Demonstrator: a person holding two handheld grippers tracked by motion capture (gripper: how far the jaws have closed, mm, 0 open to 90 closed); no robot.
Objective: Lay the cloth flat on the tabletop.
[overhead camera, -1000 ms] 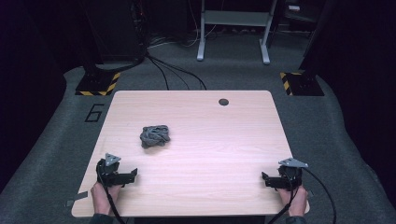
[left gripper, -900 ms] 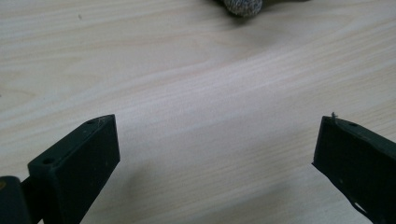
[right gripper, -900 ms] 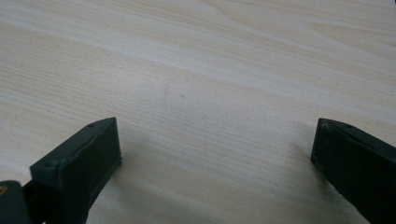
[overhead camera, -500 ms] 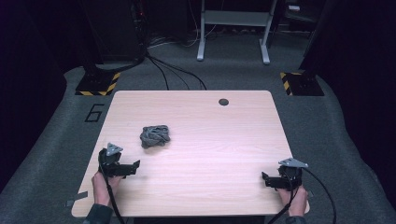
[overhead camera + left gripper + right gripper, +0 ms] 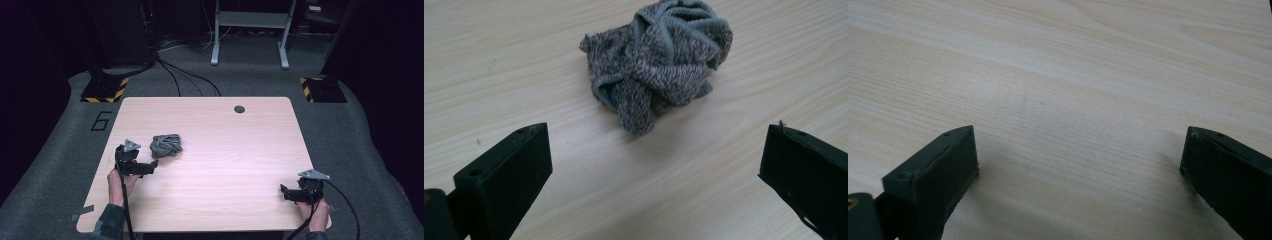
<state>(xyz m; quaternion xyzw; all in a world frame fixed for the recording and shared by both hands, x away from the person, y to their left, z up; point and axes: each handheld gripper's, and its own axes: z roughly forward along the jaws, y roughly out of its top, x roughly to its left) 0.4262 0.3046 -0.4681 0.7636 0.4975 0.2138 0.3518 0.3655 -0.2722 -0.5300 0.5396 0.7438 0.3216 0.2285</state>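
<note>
A crumpled grey knitted cloth (image 5: pixel 167 145) lies on the left part of the light wooden table (image 5: pixel 215 165). In the left gripper view the cloth (image 5: pixel 659 60) sits bunched just ahead of the jaws, which stand wide apart with bare wood between them. My left gripper (image 5: pixel 150 167) is open, just left of and below the cloth, apart from it. My right gripper (image 5: pixel 286 192) rests near the table's front right corner, open. Its view holds nothing but wood grain between the two jaws (image 5: pixel 1078 170).
A small dark round grommet (image 5: pixel 239 109) sits near the table's far edge. Beyond the table on the grey floor are cables (image 5: pixel 185 80), a white metal stand (image 5: pixel 250 30) and two black bases with yellow-black hazard stripes (image 5: pixel 105 92). A "6" (image 5: pixel 101 121) marks the floor at left.
My left gripper has moved forward and to the right across the table, up to the grey cloth. The right gripper has stayed in place.
</note>
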